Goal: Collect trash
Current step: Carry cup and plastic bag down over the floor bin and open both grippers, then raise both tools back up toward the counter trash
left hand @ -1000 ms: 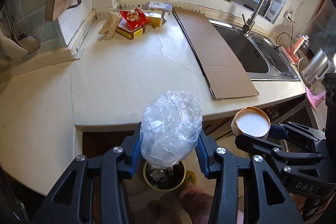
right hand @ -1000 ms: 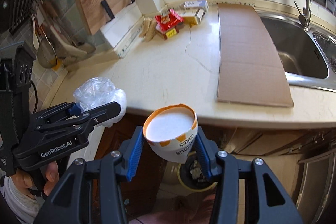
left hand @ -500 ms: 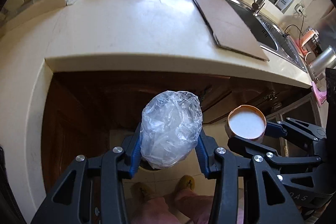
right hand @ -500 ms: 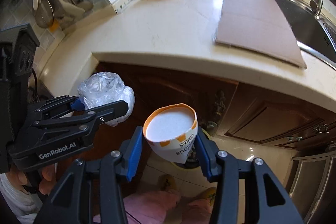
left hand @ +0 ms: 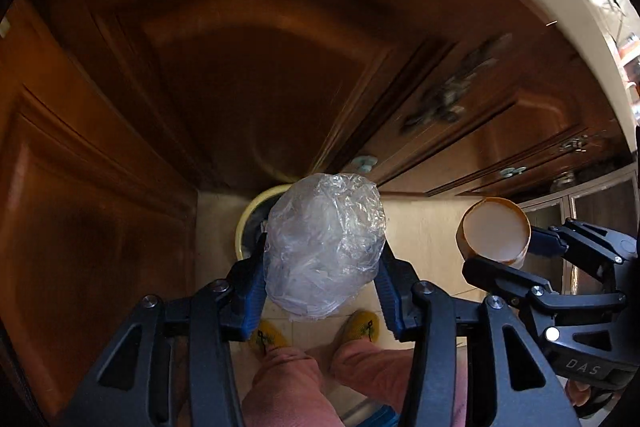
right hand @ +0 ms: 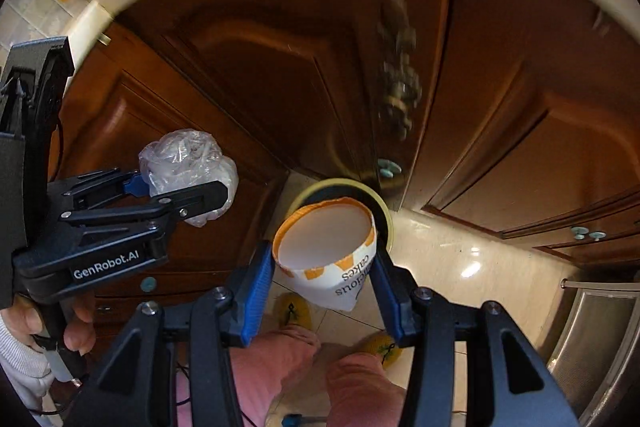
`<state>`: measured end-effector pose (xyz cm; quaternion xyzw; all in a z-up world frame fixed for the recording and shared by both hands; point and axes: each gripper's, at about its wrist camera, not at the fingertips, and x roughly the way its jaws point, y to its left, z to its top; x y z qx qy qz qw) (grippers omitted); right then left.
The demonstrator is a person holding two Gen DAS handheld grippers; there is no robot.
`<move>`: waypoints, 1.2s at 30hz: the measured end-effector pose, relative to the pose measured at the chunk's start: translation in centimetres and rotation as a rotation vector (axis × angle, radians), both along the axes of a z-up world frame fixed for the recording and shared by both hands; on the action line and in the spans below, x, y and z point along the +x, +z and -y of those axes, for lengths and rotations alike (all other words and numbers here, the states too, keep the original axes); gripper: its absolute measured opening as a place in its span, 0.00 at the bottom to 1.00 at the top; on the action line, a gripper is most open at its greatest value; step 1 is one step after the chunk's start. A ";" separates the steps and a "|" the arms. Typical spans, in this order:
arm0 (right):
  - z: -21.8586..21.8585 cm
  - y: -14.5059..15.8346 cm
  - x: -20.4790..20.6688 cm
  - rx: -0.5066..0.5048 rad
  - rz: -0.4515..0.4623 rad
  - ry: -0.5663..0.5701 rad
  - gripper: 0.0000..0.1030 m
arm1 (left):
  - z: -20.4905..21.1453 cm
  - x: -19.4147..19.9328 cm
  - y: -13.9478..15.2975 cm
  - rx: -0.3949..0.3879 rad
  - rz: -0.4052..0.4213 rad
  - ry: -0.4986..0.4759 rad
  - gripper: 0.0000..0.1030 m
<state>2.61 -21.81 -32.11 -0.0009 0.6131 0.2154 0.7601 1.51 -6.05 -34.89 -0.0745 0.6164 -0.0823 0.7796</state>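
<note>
Above the bin (left hand: 256, 215), our left gripper (left hand: 322, 281) is opening around the bag (left hand: 324, 243), which may drift off-rim; our right gripper (right hand: 322, 277) clamps the cup (right hand: 326, 251).

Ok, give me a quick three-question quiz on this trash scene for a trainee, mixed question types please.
1. True or false: the right hand-held gripper holds a glass jar.
2. What sits between the fingers of the left hand-held gripper?
3. The yellow-rimmed bin stands: A) on the counter B) on the floor by the cabinets C) in the sink.

Key: 1 false, it holds a paper cup. 2 a crumpled clear plastic bag; the jaws are opening. 3 B.
</note>
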 end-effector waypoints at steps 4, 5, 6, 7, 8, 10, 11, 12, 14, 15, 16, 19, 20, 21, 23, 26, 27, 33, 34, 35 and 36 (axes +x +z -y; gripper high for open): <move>-0.8 -3.8 0.7 -0.008 -0.011 0.019 0.47 | -0.9 0.6 -3.8 -0.002 -0.013 0.011 0.66; -1.0 -4.9 0.8 -0.011 -0.012 0.025 0.47 | -1.0 0.7 -4.7 -0.001 -0.016 0.012 0.66; -1.3 -6.0 1.0 -0.018 -0.015 0.028 0.47 | -1.2 0.9 -5.8 0.002 -0.022 0.014 0.67; -1.5 -6.9 1.2 -0.023 -0.020 0.029 0.47 | -1.4 1.0 -6.8 0.008 -0.029 0.019 0.67; -1.7 -8.0 1.4 -0.024 -0.027 0.030 0.47 | -1.5 1.1 -7.7 0.014 -0.037 0.024 0.67; -2.3 -10.1 1.9 -0.033 -0.036 0.035 0.47 | -1.9 1.4 -9.2 0.025 -0.051 0.038 0.67; -2.7 -11.2 2.1 -0.041 -0.042 0.041 0.47 | -2.2 1.4 -9.9 0.028 -0.056 0.048 0.67; -3.0 -12.4 2.4 -0.050 -0.048 0.046 0.47 | -2.4 1.5 -10.4 0.027 -0.058 0.058 0.67; -3.9 -14.3 3.0 -0.057 -0.065 0.055 0.47 | -3.2 1.5 -11.0 0.026 -0.059 0.078 0.67; -4.3 -15.4 3.3 -0.063 -0.079 0.061 0.47 | -4.1 1.6 -11.2 0.025 -0.058 0.086 0.69; -4.6 -16.2 3.5 -0.067 -0.091 0.064 0.47 | -4.4 1.5 -11.3 0.023 -0.059 0.094 0.70; -5.5 -18.3 4.1 -0.079 -0.131 0.058 0.47 | -5.1 1.8 -11.5 0.030 -0.059 0.107 0.70; -5.6 -18.7 4.3 -0.082 -0.152 0.054 0.48 | -5.4 1.9 -11.4 0.030 -0.056 0.111 0.70; -5.9 -19.1 4.4 -0.082 -0.176 0.051 0.52 | -5.6 1.9 -11.1 0.033 -0.049 0.115 0.70; -6.1 -19.0 4.4 -0.080 -0.186 0.055 0.64 | -6.0 1.9 -10.2 0.039 -0.038 0.121 0.71; -6.7 -17.9 4.1 -0.072 -0.155 0.076 0.66 | -6.2 2.1 -8.9 0.037 -0.026 0.134 0.71; -6.9 -17.3 4.0 -0.066 -0.157 0.080 0.66 | -6.3 2.2 -8.2 0.031 -0.022 0.139 0.71; -6.5 -13.3 3.7 -0.046 -0.161 0.079 0.66 | -6.0 2.5 -3.4 0.018 0.006 0.129 0.71; -6.6 -12.7 3.7 -0.047 -0.160 0.081 0.66 | -5.7 2.6 -2.0 0.018 0.015 0.118 0.71; -6.6 -11.6 3.8 -0.048 -0.159 0.083 0.66 | -5.5 2.7 -0.8 0.018 0.024 0.108 0.71; -6.6 -10.3 3.7 -0.045 -0.155 0.082 0.66 | -5.3 2.8 0.3 0.020 0.032 0.100 0.71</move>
